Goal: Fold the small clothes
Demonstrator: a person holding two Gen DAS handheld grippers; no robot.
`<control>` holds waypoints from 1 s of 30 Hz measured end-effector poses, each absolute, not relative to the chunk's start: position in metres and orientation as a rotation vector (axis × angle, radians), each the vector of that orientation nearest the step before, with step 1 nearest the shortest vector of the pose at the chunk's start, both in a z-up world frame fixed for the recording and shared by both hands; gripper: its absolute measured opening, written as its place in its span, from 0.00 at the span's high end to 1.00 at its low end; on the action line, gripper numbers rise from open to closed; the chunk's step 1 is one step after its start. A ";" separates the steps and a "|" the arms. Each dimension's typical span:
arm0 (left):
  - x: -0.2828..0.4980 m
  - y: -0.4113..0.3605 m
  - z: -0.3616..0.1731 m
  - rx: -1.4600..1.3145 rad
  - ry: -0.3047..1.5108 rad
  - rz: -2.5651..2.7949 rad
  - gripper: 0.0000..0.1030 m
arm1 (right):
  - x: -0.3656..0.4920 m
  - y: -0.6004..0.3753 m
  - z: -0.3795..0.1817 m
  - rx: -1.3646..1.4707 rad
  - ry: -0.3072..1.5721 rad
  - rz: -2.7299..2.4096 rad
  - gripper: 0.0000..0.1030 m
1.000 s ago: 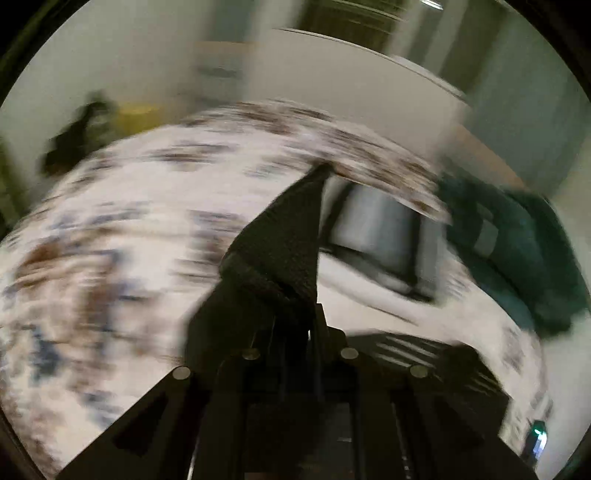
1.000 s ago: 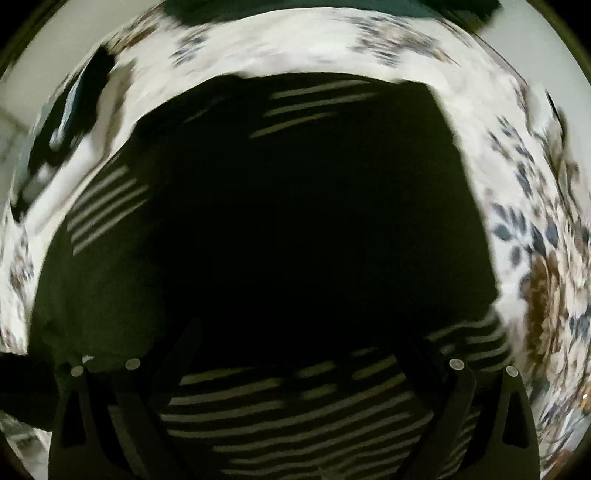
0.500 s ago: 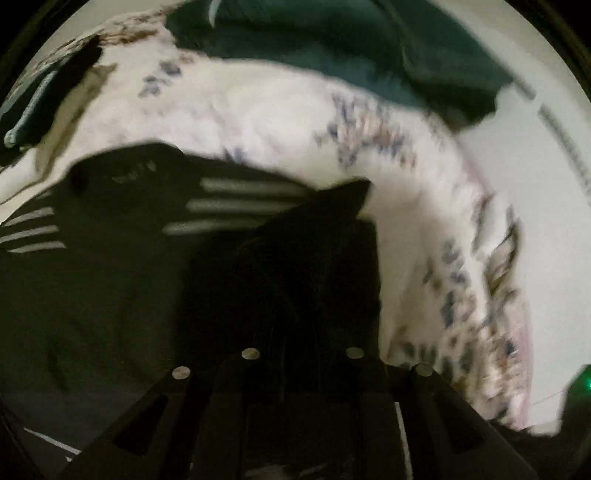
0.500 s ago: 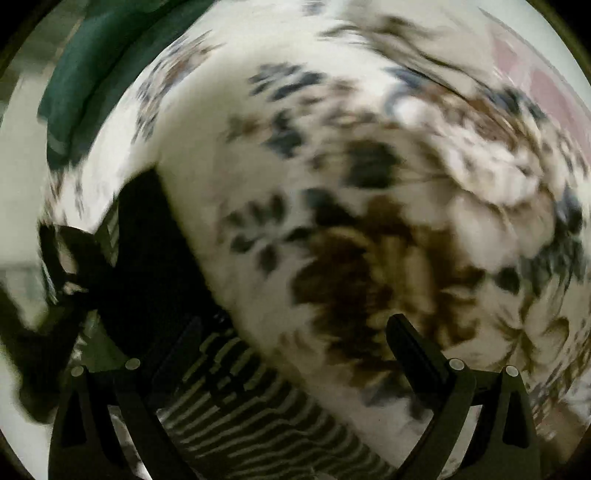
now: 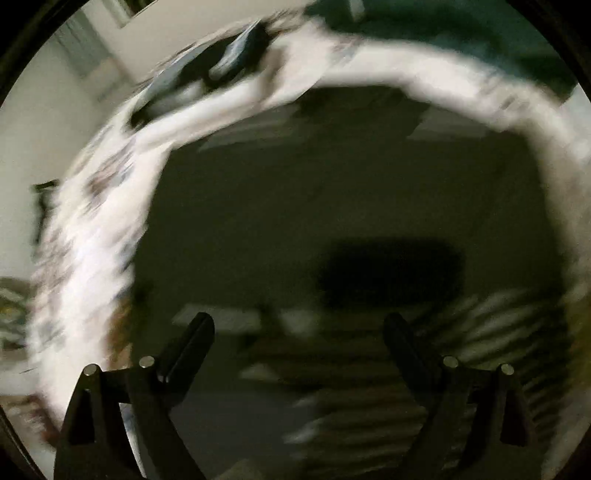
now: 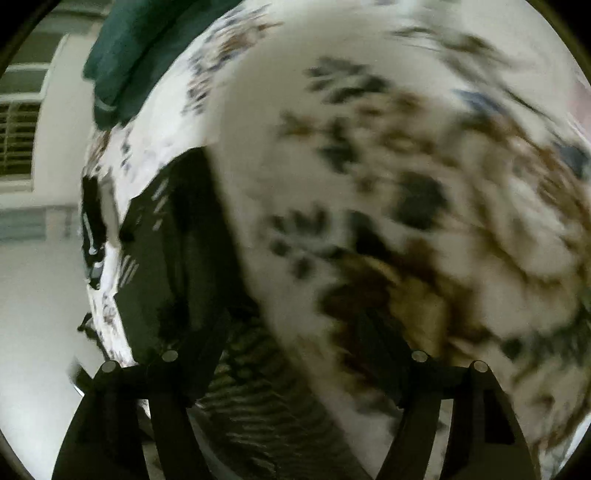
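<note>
A black garment with white stripes (image 5: 332, 192) lies spread on the floral bedspread (image 5: 92, 240). It fills most of the blurred left wrist view. My left gripper (image 5: 297, 332) hangs over its striped lower part, jaws opening wide, and nothing is pinched between them. In the right wrist view the same garment (image 6: 177, 236) lies at the left. Its striped edge (image 6: 258, 376) runs between the fingers of my right gripper (image 6: 295, 343). Those jaws are closing but the pads stand apart from the cloth.
A dark green garment (image 5: 443, 33) (image 6: 125, 55) lies at the far side of the bed. Dark and pale folded items (image 5: 229, 62) (image 6: 92, 229) sit beyond the black garment. White walls and a slatted window (image 6: 18, 140) lie past the bed's edge.
My left gripper let go of the black fabric corner, opened wide and swung down over the garment. My right gripper slid off the garment to its striped edge, and its jaws narrowed.
</note>
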State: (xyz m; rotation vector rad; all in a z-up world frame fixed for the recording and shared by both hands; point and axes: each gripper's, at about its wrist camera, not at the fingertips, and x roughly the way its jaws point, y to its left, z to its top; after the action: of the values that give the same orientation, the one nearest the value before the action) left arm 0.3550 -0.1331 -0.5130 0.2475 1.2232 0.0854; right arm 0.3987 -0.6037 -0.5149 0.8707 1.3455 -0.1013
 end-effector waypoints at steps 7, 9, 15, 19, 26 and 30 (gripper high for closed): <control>0.328 -0.065 -0.568 0.017 1.336 0.129 0.00 | 0.523 -0.533 -0.515 0.732 1.309 0.044 0.28; 0.331 -0.066 -0.570 0.006 1.331 0.144 0.00 | 0.560 -0.501 -0.516 0.646 1.327 0.095 0.28; 0.338 -0.075 -0.572 0.010 1.313 0.193 0.00 | 0.608 -0.420 -0.565 0.088 1.577 0.093 0.71; 0.340 -0.065 -0.569 -0.018 1.352 0.159 0.00 | 0.559 -0.430 -0.555 -0.006 1.630 0.091 0.73; 0.351 -0.026 -0.540 -0.080 1.345 0.123 0.00 | 0.493 -0.471 -0.540 0.144 1.727 -0.005 0.72; 0.375 0.022 -0.516 -0.156 1.260 0.183 0.00 | 0.492 -0.493 -0.509 0.359 1.579 -0.089 0.46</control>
State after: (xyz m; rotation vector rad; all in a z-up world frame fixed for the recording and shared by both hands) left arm 0.3749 0.0220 -0.5161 -0.1557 1.2603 0.1830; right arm 0.4921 -0.4935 -0.5089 0.3587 1.5787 -0.0888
